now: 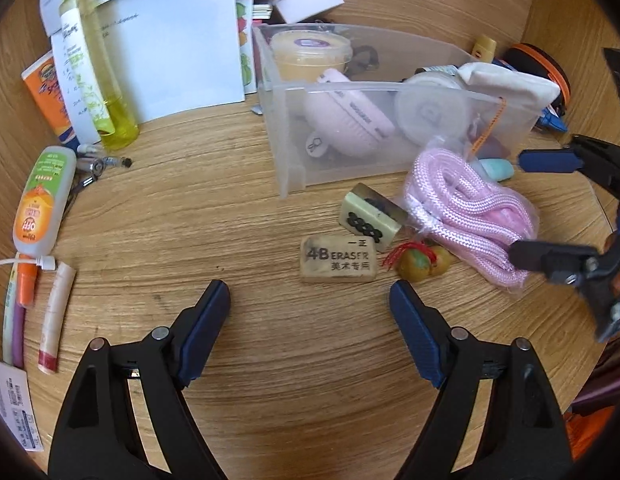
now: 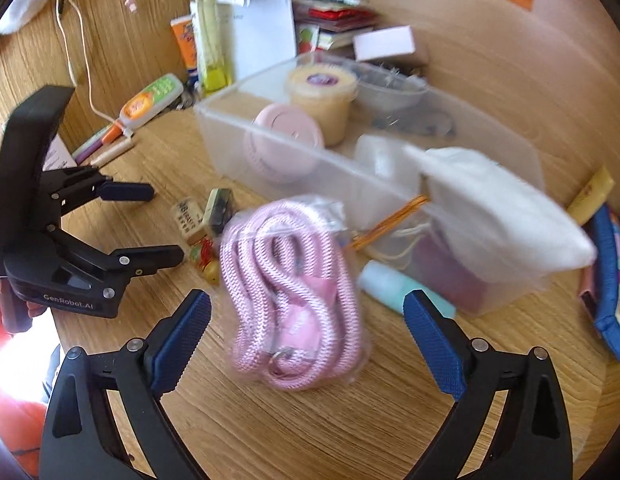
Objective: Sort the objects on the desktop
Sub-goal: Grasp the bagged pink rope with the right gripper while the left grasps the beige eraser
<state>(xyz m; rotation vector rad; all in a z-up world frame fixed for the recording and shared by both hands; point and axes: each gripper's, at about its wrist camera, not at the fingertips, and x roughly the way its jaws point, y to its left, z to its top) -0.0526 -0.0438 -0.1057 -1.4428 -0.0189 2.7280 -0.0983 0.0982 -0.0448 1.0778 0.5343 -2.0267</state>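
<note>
Desk: wooden top (image 1: 170, 216), crowded with small things around a clear bin (image 1: 294, 128).
Bin: holds a yellow tub (image 1: 310, 54), a pink round case (image 1: 345, 120) and a white pouch (image 1: 509, 80) that hangs over its near wall.
Rope: pink cord in a clear bag (image 2: 294, 300), lying on the desk just in front of the bin, beside a teal tube (image 2: 393, 286).
Eraser: block marked 4B (image 1: 338, 259), flat on the desk, touching or just beside a mahjong tile (image 1: 369, 216) and a small fruit charm (image 1: 419, 262).
Left gripper: (image 1: 310, 300) wide open, holding nothing, low over bare wood just short of the eraser.
Right gripper: (image 2: 306, 312) wide open, one finger on each side of the bagged rope; whether the pads touch it I cannot tell, the view is blurred.
Left edge: OFF bottle (image 1: 40, 200), pens (image 1: 18, 304) and a lip balm (image 1: 56, 316) lie together; a yellow spray bottle (image 1: 98, 80) sits over white papers (image 1: 178, 40).
</note>
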